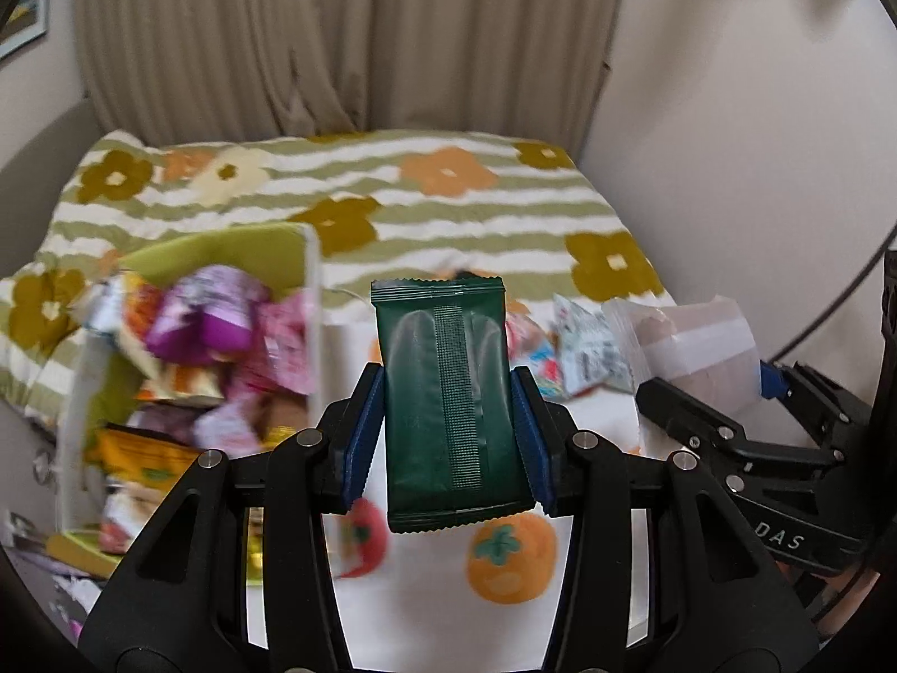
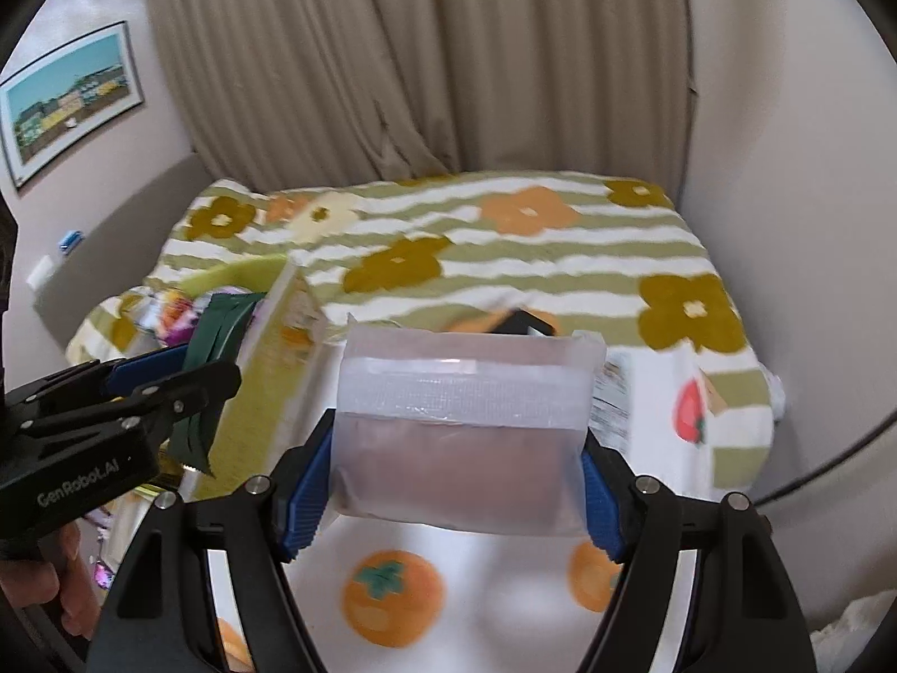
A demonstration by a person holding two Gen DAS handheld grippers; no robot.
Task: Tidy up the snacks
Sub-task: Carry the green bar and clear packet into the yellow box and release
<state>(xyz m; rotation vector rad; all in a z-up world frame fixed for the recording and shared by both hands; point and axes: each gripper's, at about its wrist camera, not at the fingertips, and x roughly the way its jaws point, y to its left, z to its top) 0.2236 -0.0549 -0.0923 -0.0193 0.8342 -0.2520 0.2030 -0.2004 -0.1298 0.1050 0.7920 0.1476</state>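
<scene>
Two packets up in the air, one per gripper. Dark green packet (image 1: 451, 404) sits upright between the left gripper (image 1: 448, 426) pads, both blue pads (image 1: 361, 437) pressed on its long edges, back seam facing the camera. Jaws closed down narrow on it. Top and bottom crimped ends stick out past the pads.

Frosted clear packet (image 2: 462, 426) with a brownish snack inside is clamped in the right gripper (image 2: 459, 482), jaws about half spread, pads on its two short sides. It lies crosswise, white seal band across the upper part.

The two grippers are side by side, apart, not touching; each shows at the edge of the other's view.

Below left: green-lined box (image 1: 305, 280) full of mixed wrappers, purple, pink, orange, blurred. Loose snack packets (image 1: 583, 347) lie on the white cloth with orange fruit print (image 1: 513, 561), beyond the green packet. Under that, striped flower blanket (image 1: 448, 190). Beige curtain (image 1: 336, 28) behind, framed picture (image 2: 70, 101) on the wall at left. A person's fingers (image 2: 61, 589) are visible on the left gripper's handle.
</scene>
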